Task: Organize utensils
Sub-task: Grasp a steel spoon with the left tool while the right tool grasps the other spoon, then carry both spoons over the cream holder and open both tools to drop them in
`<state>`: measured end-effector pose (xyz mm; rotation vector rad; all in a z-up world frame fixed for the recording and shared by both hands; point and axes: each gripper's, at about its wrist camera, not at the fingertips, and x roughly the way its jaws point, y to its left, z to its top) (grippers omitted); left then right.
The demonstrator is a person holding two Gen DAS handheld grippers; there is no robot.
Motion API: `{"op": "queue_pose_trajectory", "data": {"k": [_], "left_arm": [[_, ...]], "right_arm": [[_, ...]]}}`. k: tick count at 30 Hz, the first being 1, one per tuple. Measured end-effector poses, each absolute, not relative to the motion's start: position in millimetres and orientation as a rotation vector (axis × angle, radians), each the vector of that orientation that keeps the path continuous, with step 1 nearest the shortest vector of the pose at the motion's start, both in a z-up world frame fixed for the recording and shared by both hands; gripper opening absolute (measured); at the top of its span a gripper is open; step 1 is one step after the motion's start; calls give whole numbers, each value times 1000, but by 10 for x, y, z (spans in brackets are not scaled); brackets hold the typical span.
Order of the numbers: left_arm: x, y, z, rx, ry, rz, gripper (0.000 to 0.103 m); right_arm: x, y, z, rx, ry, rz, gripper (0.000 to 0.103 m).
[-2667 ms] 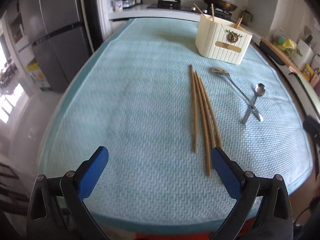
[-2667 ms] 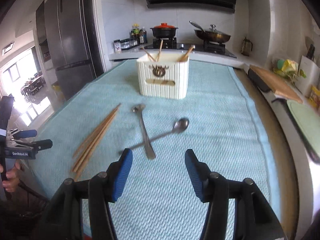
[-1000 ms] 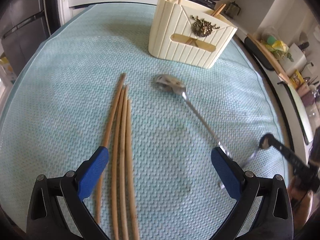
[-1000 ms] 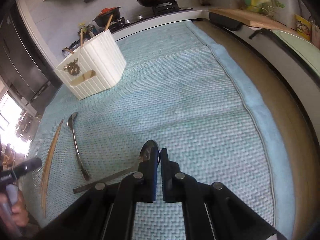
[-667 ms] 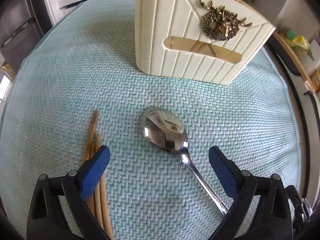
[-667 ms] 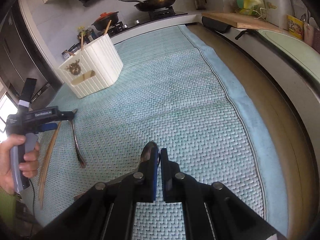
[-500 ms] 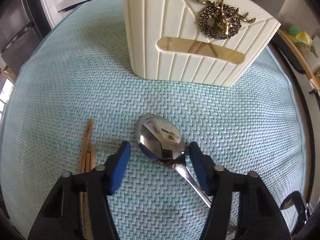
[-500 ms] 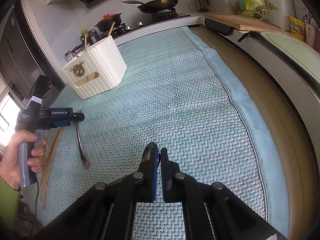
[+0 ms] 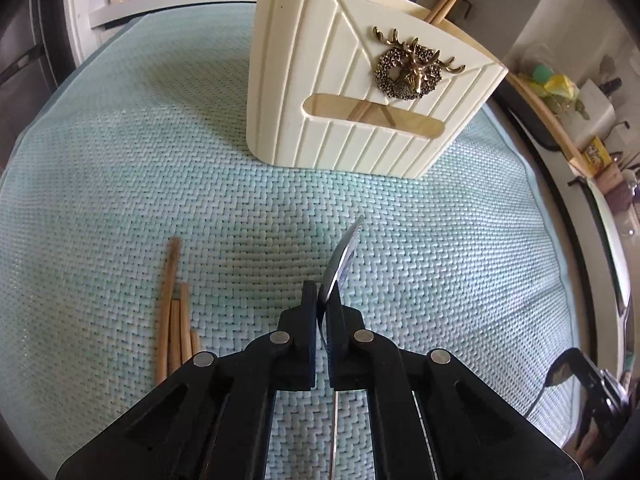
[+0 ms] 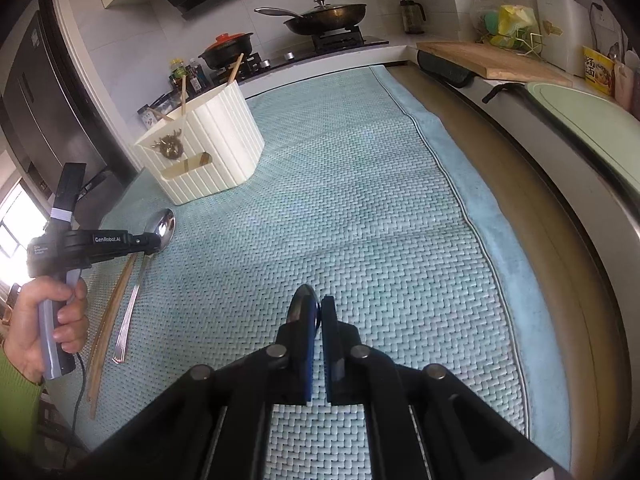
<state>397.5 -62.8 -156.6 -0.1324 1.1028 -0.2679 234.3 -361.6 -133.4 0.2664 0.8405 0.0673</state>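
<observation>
While clamped edge-on in the left gripper (image 9: 323, 304), large spoon (image 9: 342, 258) with bowl projecting ahead of the pads, centre of the left wrist frame, handle trailing back between the fingers. Same spoon, lower left of the right wrist frame: bowl raised, handle sloping down to the mat. Right gripper (image 10: 318, 320) closed on a small spoon (image 10: 305, 305), only the bowl tip showing above the blue pads, lower centre of the frame. Small spoon also at the lower right edge of the left wrist frame.

Loose chopsticks (image 9: 173, 322) flat on the mat, lower left of the left wrist frame, just beside the left gripper, apart from the large spoon. Cream utensil holder (image 9: 360, 92) upright, upper centre, with a brass deer emblem on its face and more chopsticks standing inside. Teal woven mat (image 9: 120, 184) covering the surface. Hand (image 10: 48, 320) around the left gripper's handle, left edge of the right wrist frame, green sleeve below. Pans on a stove along the top of that frame.
</observation>
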Motion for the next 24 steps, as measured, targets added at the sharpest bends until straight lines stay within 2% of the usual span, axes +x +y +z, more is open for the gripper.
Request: {"op": "queue_pose_trajectory", "data": {"k": [6, 14, 24], "left_arm": [[3703, -506, -1407, -176, 1061, -288, 1], [3343, -408, -834, -177, 925, -307, 2], [3630, -295, -245, -226, 800, -309, 2]], "right_arm": [[2380, -3519, -1254, 248, 830, 83, 3], [2429, -3290, -912, 121, 749, 80, 4], [2672, -3100, -304, 20, 617, 82, 4]]}}
